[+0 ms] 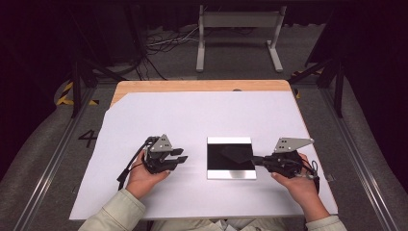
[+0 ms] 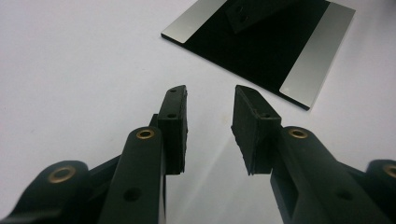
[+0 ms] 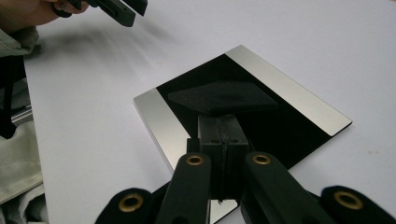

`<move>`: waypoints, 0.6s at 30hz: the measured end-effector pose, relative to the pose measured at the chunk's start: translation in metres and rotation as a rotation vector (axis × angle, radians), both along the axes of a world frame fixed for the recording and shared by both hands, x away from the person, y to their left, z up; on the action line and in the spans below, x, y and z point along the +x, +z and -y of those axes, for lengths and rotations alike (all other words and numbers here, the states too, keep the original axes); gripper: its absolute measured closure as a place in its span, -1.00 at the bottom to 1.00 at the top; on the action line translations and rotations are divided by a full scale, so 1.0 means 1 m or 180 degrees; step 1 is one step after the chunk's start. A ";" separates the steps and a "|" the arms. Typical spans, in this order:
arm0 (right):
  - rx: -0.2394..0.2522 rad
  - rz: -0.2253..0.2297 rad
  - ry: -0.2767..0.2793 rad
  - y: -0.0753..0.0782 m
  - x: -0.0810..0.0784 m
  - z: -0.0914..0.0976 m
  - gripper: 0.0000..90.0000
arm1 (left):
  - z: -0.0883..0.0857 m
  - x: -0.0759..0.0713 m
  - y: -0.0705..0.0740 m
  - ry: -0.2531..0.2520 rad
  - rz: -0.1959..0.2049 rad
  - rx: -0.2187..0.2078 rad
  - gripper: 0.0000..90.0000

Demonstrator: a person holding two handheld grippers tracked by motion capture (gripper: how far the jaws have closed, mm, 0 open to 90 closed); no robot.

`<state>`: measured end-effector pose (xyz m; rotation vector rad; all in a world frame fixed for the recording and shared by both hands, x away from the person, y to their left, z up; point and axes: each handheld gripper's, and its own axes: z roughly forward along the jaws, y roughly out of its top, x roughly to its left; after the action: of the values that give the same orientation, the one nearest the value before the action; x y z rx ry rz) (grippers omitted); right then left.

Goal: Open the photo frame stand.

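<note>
From above, the room is dark around a grey floor with cables and a white frame at the top; my table (image 1: 202,85) is wooden, covered by a white sheet (image 1: 192,120). A square plate (image 1: 231,158), black with silver strips on its upper and lower edges, lies right of centre in the lower half. A dark flat pad (image 1: 236,154) rests on its black middle. My left gripper (image 1: 180,160) sits left of the plate, apart from it, jaws spread with nothing between them. My right gripper (image 1: 255,160) reaches in from the right, its tip over the plate's right edge by the pad.

In the left gripper view, white sheet fills the background and the plate (image 2: 261,46) lies at the upper right. My left gripper (image 2: 210,100) stands well open over bare sheet.

In the right gripper view, the plate (image 3: 243,116) lies across the centre, with the pad (image 3: 222,97) on its black part. My right gripper (image 3: 222,123) has its jaws pressed together just below the pad; whether they pinch its edge I cannot tell. My left gripper (image 3: 121,10) shows at the upper left.
</note>
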<state>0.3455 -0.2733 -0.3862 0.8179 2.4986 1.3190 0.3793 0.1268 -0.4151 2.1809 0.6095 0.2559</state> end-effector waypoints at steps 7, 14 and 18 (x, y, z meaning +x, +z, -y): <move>-0.0132 0.0003 0.0027 0.001 -0.001 0.000 1.00 | 0.000 0.000 0.000 -0.0003 -0.0002 -0.0006 0.47; -0.0178 0.0004 0.0044 0.006 -0.003 0.007 0.98 | -0.001 0.000 0.000 0.0002 -0.0006 -0.0009 0.47; -0.0107 0.0004 0.0004 0.012 -0.004 0.013 0.84 | -0.001 0.001 0.000 0.0007 -0.0005 -0.0005 0.47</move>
<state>0.3418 -0.2861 -0.3743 0.8079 2.5136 1.2738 0.3800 0.1282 -0.4151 2.1794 0.6127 0.2546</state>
